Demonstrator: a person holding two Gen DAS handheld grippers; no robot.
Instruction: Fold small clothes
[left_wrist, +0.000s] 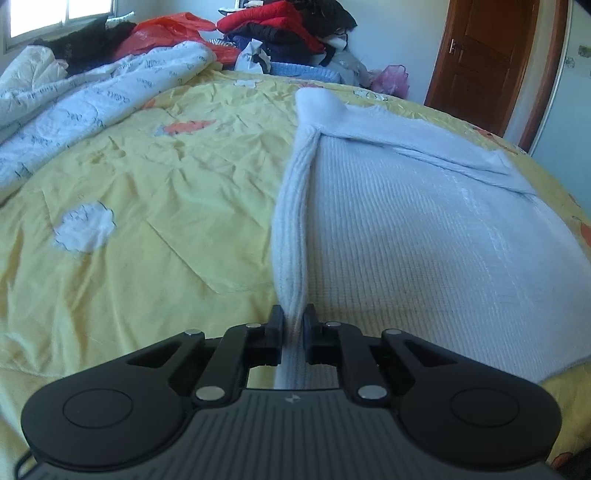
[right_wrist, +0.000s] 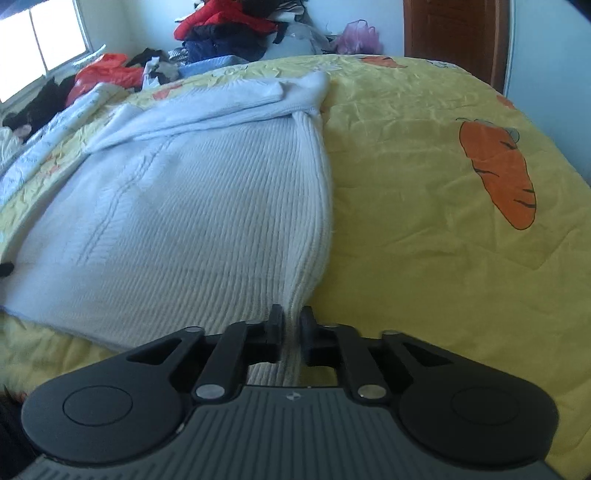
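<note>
A white ribbed knit sweater (left_wrist: 406, 229) lies flat on a yellow bedcover, its sleeves folded across its far end. My left gripper (left_wrist: 294, 319) is shut on the sweater's near left hem corner, and the left edge is bunched into a ridge running away from the jaws. In the right wrist view the same sweater (right_wrist: 184, 221) fills the left half. My right gripper (right_wrist: 291, 319) is shut on its near right hem corner, with that edge also gathered into a ridge.
The yellow bedcover (left_wrist: 147, 192) with carrot prints (right_wrist: 498, 173) spreads around the sweater. A white printed quilt (left_wrist: 74, 107) lies at the far left. A pile of red and dark clothes (left_wrist: 280, 29) sits at the bed's far end. A brown door (left_wrist: 487, 55) stands at the right.
</note>
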